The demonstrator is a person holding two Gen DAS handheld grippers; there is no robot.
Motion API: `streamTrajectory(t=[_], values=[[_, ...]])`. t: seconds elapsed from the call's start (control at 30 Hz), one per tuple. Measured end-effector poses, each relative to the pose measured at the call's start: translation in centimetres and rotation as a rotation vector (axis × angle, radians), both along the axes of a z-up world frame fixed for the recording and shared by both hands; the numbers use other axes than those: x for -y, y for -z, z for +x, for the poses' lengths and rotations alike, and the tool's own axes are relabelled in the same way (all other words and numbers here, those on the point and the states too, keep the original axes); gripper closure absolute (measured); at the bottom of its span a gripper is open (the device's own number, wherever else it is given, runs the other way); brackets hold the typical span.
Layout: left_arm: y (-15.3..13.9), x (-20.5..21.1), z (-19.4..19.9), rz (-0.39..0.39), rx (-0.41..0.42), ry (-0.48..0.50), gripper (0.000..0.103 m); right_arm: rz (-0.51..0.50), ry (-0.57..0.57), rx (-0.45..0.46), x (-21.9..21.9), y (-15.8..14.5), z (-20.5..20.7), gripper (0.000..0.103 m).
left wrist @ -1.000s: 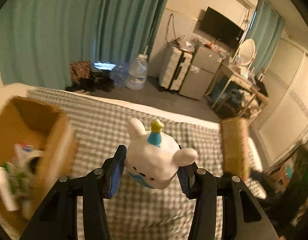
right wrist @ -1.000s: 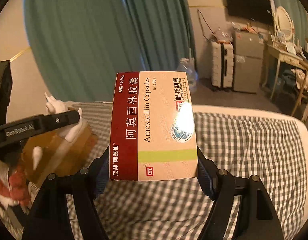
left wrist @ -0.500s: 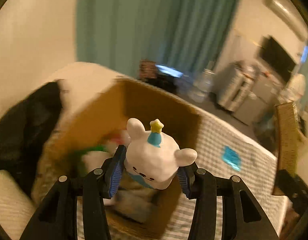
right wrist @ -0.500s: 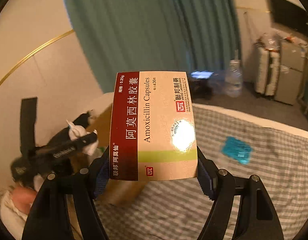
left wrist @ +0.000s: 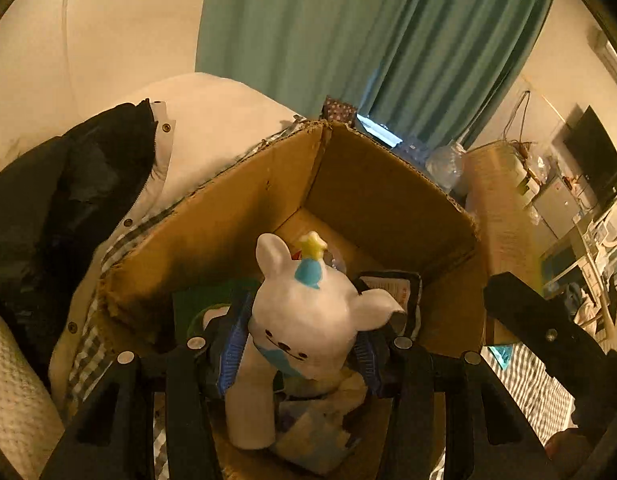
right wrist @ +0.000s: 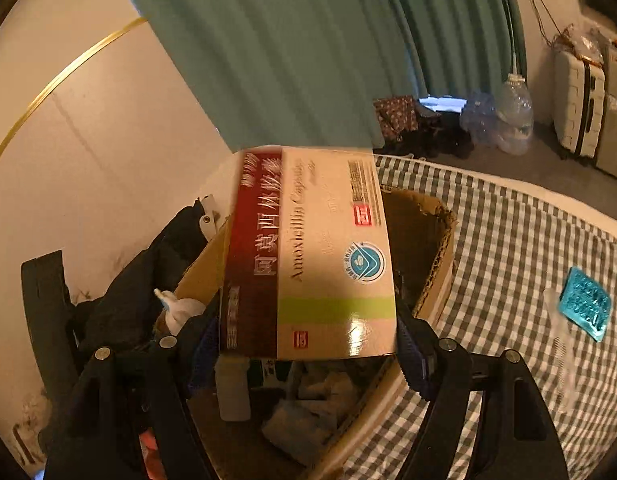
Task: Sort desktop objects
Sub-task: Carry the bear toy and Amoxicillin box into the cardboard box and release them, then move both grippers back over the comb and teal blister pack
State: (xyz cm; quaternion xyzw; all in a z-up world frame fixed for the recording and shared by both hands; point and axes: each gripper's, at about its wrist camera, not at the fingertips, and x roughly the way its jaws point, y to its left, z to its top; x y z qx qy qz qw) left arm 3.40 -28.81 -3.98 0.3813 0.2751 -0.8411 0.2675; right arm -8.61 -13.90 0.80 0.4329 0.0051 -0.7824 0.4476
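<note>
My left gripper (left wrist: 298,352) holds a white bunny toy (left wrist: 304,312) with a blue hat and yellow star, low over the open cardboard box (left wrist: 368,200). Its jaws are opening, and the blue pads (left wrist: 232,344) still touch the toy's sides. The toy's ear (right wrist: 176,308) also shows in the right wrist view. My right gripper (right wrist: 308,356) is shut on a red and cream medicine box (right wrist: 320,256). That box is tipped forward over the cardboard box (right wrist: 428,240), and its top edge is blurred. Inside lie a white bottle (right wrist: 232,388) and several packets.
A black jacket (left wrist: 68,200) and a white pillow (left wrist: 212,120) lie left of the box. A blue blister pack (right wrist: 584,304) rests on the green checked cloth (right wrist: 508,240) to the right. Teal curtains, water bottles (right wrist: 516,116) and a suitcase (right wrist: 580,100) stand behind.
Both grippers swung left, from above the checked cloth to over the cardboard box. The medicine box has tipped forward between the right jaws. The toy sits almost as before.
</note>
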Motion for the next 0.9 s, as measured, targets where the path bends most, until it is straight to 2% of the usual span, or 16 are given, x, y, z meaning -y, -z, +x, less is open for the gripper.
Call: streamTrajectory(t=[0.03, 0.07, 0.1, 0.17, 0.33, 0.43, 0.57, 0.67, 0.77, 0.8, 0.83, 0.9], values=[[0.1, 0.1, -0.3, 0.000, 0.004, 0.002, 0.049, 0.002, 0.007, 0.005, 0.0, 0.2, -0.3, 0.023], [0.2, 0.2, -0.6, 0.000, 0.016, 0.001, 0.038, -0.001, 0.007, 0.017, 0.1, 0.3, -0.5, 0.016], [0.4, 0.2, -0.7, -0.005, 0.030, -0.010, 0.022, -0.007, 0.007, 0.027, -0.1, 0.4, -0.7, 0.016], [0.2, 0.4, -0.5, -0.031, 0.033, -0.043, 0.014, -0.032, 0.026, 0.021, -1.1, 0.0, -1.1, 0.016], [-0.8, -1.1, -0.8, -0.083, 0.022, -0.041, 0.012, -0.050, 0.077, -0.114, -6.5, -2.1, -2.7, 0.016], [-1.5, -3.5, -1.7, -0.117, 0.017, -0.004, 0.010, -0.008, 0.114, -0.244, -11.8, -2.9, -3.6, 0.016], [-2.1, -7.4, -2.8, -0.107, -0.019, 0.042, 0.007, 0.073, 0.130, -0.338, -18.1, -3.0, -4.8, 0.016], [-1.3, -10.7, -4.2, -0.084, -0.005, 0.069, 0.006, 0.149, 0.157, -0.388, -22.3, -2.5, -5.3, 0.014], [-0.4, -14.4, -6.0, -0.092, 0.038, 0.134, 0.005, 0.178, 0.163, -0.416, -25.1, -1.3, -6.3, 0.014], [-0.2, -15.5, -6.4, -0.125, 0.056, 0.134, 0.000, 0.185, 0.148, -0.403, -25.7, -0.8, -6.7, 0.014], [-0.2, -16.9, -6.8, -0.183, 0.067, 0.132, 0.000, 0.192, 0.132, -0.387, -26.1, -0.4, -7.1, 0.014], [0.2, -19.1, -7.7, -0.219, 0.057, 0.179, 0.000, 0.204, 0.101, -0.387, -26.2, 0.3, -7.5, 0.014]])
